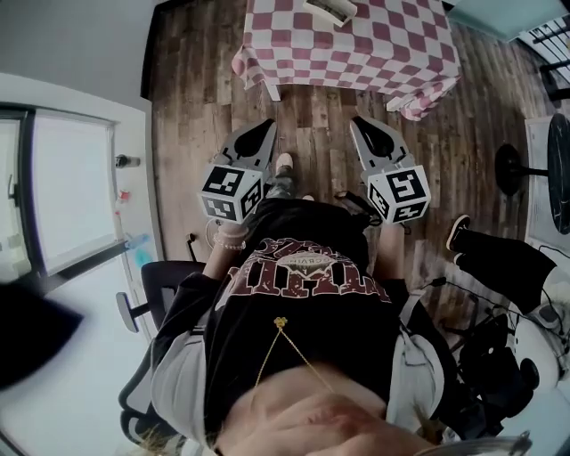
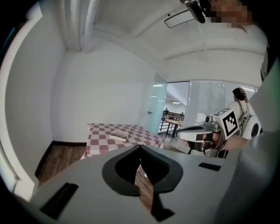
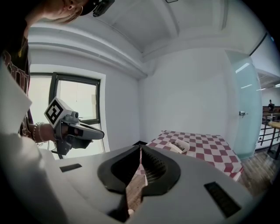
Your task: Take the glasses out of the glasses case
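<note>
A white glasses case lies on a table with a pink-and-white checked cloth, well ahead of me across the wooden floor. It also shows as a small pale case in the left gripper view and as a small pale case in the right gripper view; whether its lid is up I cannot make out. My left gripper and right gripper are held close to my body, pointing at the table. The tips of both meet with nothing between them. The left gripper and right gripper are far from the case.
Wooden floor lies between me and the table. An office chair stands at my left by a window wall. At the right are a black round stand base and another person's leg and shoe.
</note>
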Tool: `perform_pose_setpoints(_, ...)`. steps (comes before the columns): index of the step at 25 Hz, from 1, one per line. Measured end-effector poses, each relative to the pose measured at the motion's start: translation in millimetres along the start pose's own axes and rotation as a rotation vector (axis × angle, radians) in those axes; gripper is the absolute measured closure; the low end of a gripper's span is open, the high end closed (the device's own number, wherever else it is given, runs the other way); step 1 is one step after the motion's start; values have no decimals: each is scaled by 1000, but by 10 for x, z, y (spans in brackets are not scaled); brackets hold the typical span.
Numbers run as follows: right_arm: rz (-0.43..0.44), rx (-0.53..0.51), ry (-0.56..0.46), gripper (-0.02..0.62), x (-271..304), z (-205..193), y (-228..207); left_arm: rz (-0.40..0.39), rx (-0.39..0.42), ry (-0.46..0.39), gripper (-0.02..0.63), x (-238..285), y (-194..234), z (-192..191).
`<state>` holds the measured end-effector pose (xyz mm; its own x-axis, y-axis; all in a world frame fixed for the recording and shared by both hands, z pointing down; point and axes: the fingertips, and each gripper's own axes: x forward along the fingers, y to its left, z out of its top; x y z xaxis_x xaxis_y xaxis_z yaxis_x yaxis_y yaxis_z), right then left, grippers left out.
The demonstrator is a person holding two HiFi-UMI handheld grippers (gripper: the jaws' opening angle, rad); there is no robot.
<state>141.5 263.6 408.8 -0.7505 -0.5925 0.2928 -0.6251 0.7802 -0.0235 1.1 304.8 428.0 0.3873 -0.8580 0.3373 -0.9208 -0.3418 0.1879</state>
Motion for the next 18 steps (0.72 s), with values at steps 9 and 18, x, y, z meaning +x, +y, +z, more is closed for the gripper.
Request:
perform_pose_setpoints(9,-27,-12,-11,569,544,246,-209,-43,17,29,607,479,435,239)
perform_pose_setpoints(18,-28,-15,5,569,977,352,-286,-87,22,34,607,759,775,411)
